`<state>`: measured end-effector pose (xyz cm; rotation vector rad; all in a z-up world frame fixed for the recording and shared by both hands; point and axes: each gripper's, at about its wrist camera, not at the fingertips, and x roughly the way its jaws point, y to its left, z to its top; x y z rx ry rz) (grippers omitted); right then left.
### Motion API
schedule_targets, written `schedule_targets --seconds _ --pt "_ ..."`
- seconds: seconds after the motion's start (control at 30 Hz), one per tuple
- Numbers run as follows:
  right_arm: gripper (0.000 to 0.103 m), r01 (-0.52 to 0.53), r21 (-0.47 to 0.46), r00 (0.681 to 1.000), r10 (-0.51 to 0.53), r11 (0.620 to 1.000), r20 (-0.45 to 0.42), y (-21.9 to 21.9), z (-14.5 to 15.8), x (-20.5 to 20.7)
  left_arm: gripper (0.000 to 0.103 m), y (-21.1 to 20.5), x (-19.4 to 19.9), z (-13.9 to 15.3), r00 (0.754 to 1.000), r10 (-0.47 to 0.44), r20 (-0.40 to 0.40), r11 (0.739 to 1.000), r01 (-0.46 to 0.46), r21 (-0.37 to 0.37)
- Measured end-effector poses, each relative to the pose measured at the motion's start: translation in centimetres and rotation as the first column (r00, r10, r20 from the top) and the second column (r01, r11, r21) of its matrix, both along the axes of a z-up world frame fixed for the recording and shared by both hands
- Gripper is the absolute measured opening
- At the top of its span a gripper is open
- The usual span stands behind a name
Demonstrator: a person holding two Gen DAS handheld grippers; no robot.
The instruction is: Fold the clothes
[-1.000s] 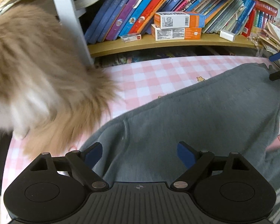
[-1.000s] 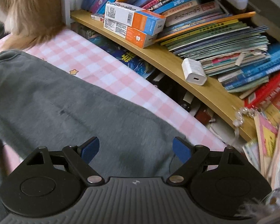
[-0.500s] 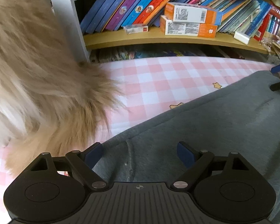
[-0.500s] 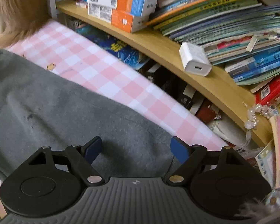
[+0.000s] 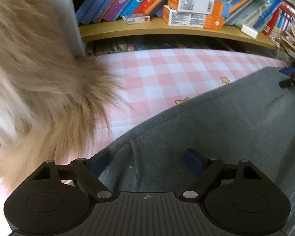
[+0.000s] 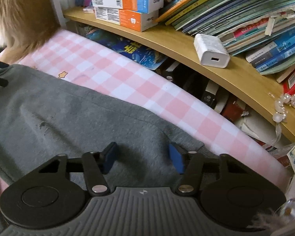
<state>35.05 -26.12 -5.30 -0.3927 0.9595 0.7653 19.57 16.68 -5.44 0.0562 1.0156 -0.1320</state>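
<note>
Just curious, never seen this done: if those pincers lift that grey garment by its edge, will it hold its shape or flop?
Probably flop: the grey garment lies slack and creased on the checked sheet. Its thick fleecy look suggests some weight and good grip, so slipping seems unlikely.

A pink and white checked bed (image 5: 163,72) holds a grey garment (image 5: 226,129) lying flat, and a fluffy tan animal (image 5: 35,82) sits on it too, near the garment's left end
</note>
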Motion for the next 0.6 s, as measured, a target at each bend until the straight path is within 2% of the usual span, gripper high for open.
schedule_targets --seconds 0.03,0.07,0.1,0.13,0.2,0.3,0.43,0.6 --pt "0.032 -0.006 -0.001 1.0 0.006 1.0 -0.003 0.0 0.1 -0.1 0.076 0.2 0.0 0.1 1.0 -0.001 -0.006 1.0 0.001 -0.001" --pt "0.019 -0.012 -0.003 1.0 0.012 1.0 -0.007 0.0 0.2 -0.1 0.067 0.3 0.0 0.3 1.0 0.001 -0.011 1.0 -0.001 -0.003" --pt "0.015 -0.01 -0.005 1.0 0.01 1.0 -0.01 -0.1 0.3 -0.2 0.055 0.5 -0.1 0.4 1.0 0.003 -0.016 1.0 -0.003 -0.004" --pt "0.011 0.0 -0.009 1.0 0.0 1.0 -0.01 -0.2 0.3 -0.2 0.049 0.7 -0.1 0.6 1.0 0.005 -0.021 1.0 -0.005 -0.005" --pt "0.009 0.024 -0.015 1.0 -0.024 1.0 -0.008 -0.3 0.4 -0.4 0.029 0.9 -0.3 0.8 0.999 0.005 -0.038 1.0 -0.006 -0.015" --pt "0.007 0.037 -0.034 0.999 -0.037 0.999 0.008 -0.3 0.7 -1.2 0.015 0.4 -0.8 1.3 0.999 -0.019 -0.04 1.0 0.019 0.006" --pt "0.006 0.074 -0.024 0.994 -0.072 0.997 0.087 -0.3 2.2 -2.7 0.011 -0.3 -1.6 2.4 1.0 0.001 0.024 0.999 -0.002 0.043" --pt "0.006 0.129 0.021 0.976 -0.131 0.991 0.173 -1.2 5.1 -5.2 0.01 -1.1 -3.5 4.7 0.993 -0.003 0.116 0.999 -0.001 0.034"
